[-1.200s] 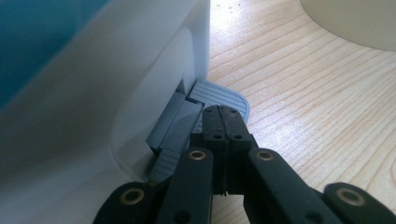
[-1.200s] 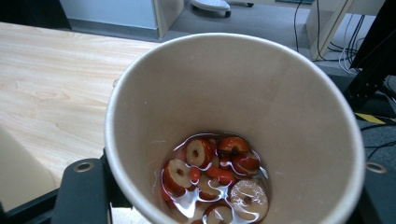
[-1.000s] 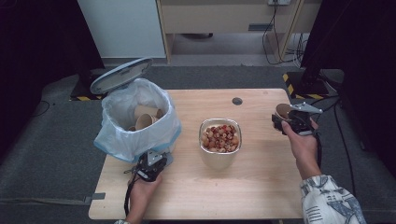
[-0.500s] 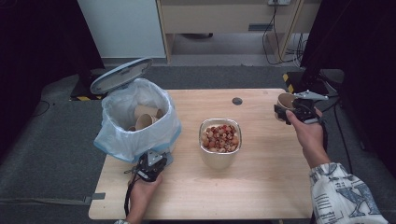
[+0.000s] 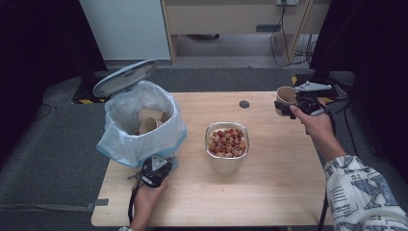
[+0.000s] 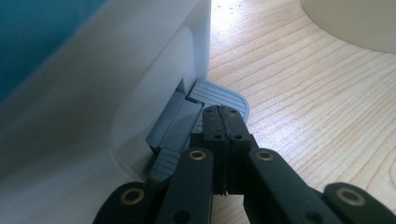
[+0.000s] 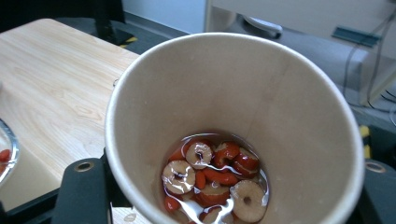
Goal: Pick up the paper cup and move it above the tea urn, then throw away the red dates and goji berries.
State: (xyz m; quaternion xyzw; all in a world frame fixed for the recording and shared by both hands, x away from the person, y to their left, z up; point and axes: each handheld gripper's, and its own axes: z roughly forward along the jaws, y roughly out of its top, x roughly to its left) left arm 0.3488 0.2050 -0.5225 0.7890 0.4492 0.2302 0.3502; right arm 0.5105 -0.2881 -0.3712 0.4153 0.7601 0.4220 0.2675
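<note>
Jaws of the right gripper (image 5: pixel 287 103) clasp a paper cup (image 7: pixel 233 126) holding red slices in liquid, above the surface's (image 5: pixel 269 192) far right edge. Left gripper (image 6: pixel 223 122) jaws, pressed together and empty, rest on the bin's grey pedal (image 6: pixel 219 95); beyond stands a metal bowl (image 5: pixel 227 150) of the same slices.

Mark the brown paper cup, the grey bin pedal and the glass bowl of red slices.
brown paper cup (image 7: pixel 299 121), right gripper view, inner wall
grey bin pedal (image 6: pixel 219 93), left gripper view, ribbed top
glass bowl (image 5: pixel 212 130), high view, rim
</note>
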